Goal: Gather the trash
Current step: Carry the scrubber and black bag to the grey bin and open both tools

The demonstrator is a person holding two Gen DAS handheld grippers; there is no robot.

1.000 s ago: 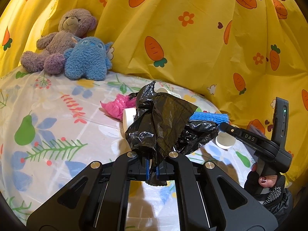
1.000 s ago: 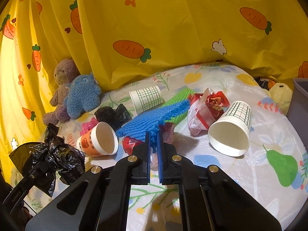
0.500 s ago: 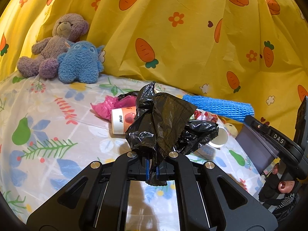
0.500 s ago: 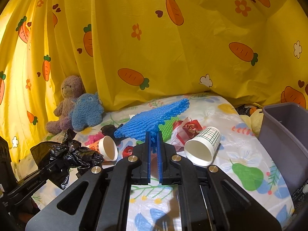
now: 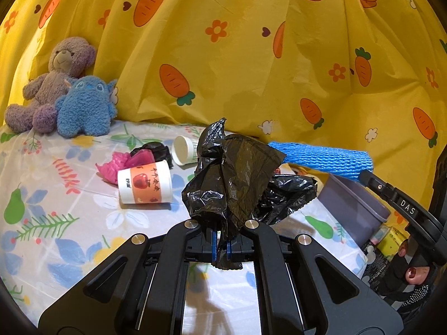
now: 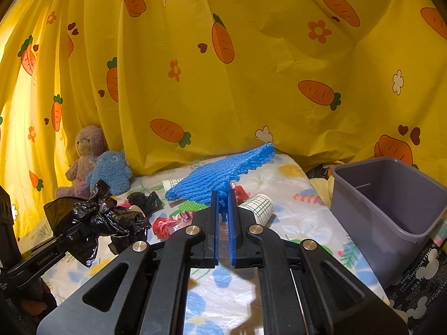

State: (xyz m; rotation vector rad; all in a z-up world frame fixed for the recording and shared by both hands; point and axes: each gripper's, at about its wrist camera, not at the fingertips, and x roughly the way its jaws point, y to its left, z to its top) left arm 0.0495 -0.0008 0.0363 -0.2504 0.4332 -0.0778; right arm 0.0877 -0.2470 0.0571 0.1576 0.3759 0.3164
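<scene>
While the right gripper (image 6: 222, 209) pinches the near end of a blue foam net (image 6: 220, 170), its fingers pressed together on it, the purple bin (image 6: 391, 206) stands at about three o'clock from those fingers in the right wrist view, off the table's right edge and lower than the net. The net's long axis runs away from the fingers toward one o'clock, clear of the table, so its free end points past the bin's far corner and not into it. Judging from this, the coming move is a swing to the right until the net hangs over the bin's open top, then a release.

The left gripper (image 5: 220, 247) is also pressed together, on a crumpled black bag (image 5: 234, 178). In the left wrist view the bin (image 5: 352, 209) lies at about three o'clock, with the right gripper between. The right one is therefore nearer the bin and likely goes first.

Two paper cups (image 5: 145, 185), a pink wrapper (image 5: 123, 164) and a red wrapper (image 6: 167, 223) lie on the flowered table cover (image 5: 56, 195).
</scene>
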